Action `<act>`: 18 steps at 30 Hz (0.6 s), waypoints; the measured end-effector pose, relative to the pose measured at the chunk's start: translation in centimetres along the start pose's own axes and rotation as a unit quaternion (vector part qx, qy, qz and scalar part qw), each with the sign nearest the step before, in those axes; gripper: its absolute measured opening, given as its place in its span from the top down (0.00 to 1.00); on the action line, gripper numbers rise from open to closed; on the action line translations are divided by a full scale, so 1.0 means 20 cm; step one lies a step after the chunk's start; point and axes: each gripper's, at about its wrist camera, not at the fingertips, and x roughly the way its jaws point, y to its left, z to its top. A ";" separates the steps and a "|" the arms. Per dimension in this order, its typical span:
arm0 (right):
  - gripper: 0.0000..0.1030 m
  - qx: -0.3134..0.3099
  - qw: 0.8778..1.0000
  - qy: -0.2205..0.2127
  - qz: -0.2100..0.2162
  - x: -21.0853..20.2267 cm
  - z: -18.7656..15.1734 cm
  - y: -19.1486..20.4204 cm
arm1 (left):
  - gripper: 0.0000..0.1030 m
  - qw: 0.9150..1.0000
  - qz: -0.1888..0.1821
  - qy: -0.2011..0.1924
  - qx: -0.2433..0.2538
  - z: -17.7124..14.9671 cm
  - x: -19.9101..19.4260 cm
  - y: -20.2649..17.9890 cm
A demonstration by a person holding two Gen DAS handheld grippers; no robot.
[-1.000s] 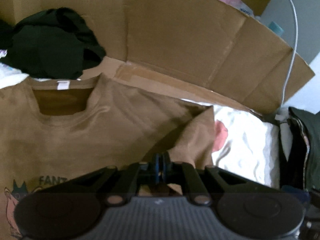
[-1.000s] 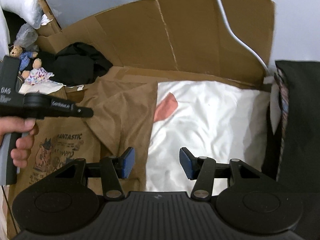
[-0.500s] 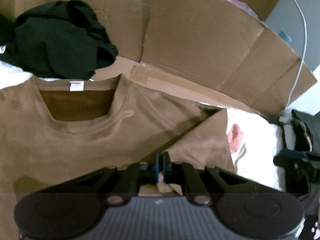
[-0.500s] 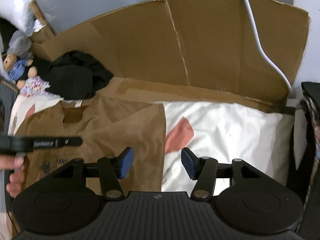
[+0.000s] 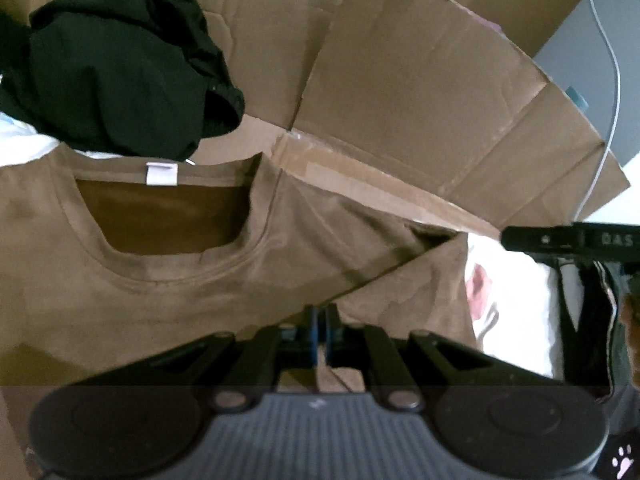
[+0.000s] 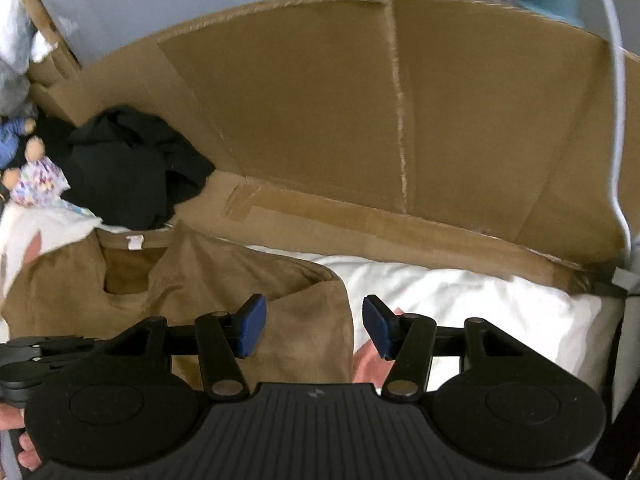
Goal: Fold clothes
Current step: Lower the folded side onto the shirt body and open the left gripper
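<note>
black clothes [image 5: 120, 64]: heaped far left, untouched.
brown t-shirt [image 5: 160, 280]: flat on the white bed sheet [image 6: 460, 300], collar now centred, both cameras closer than a second ago.
left gripper [image 5: 320, 330]: my pads clamped together on its sleeve fold.
right gripper [image 6: 314, 326]: fingers apart, hovering at the folded edge; second pinch probably next.

Bare white bedding [image 6: 460, 304] rightward, cardboard wall [image 6: 400, 120] close behind.

Black ribbed gripper bodies; blue-padded fingers [image 6: 252, 330].
</note>
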 end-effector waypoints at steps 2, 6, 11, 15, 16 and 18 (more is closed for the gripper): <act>0.43 -0.005 1.000 0.002 -0.008 0.04 0.01 0.02 | 0.96 1.000 0.002 0.002 0.011 0.00 0.01 0.01; 0.43 -0.002 1.000 0.011 -0.015 0.12 0.04 0.02 | 0.96 1.000 0.007 0.003 0.019 0.00 0.03 0.04; 0.44 0.006 0.999 0.023 -0.021 0.21 0.08 0.01 | 0.96 1.000 0.005 0.001 0.024 0.00 0.05 0.05; 0.45 0.010 0.999 0.042 -0.021 0.26 0.10 -0.01 | 0.96 1.000 0.001 0.003 0.021 -0.01 0.08 0.07; 0.49 0.005 0.999 0.049 -0.024 0.28 0.10 -0.01 | 0.96 1.000 0.001 0.005 0.020 -0.01 0.09 0.07; 0.54 -0.004 0.998 0.061 -0.030 0.31 0.10 -0.01 | 0.97 1.000 -0.001 0.009 0.025 -0.01 0.10 0.08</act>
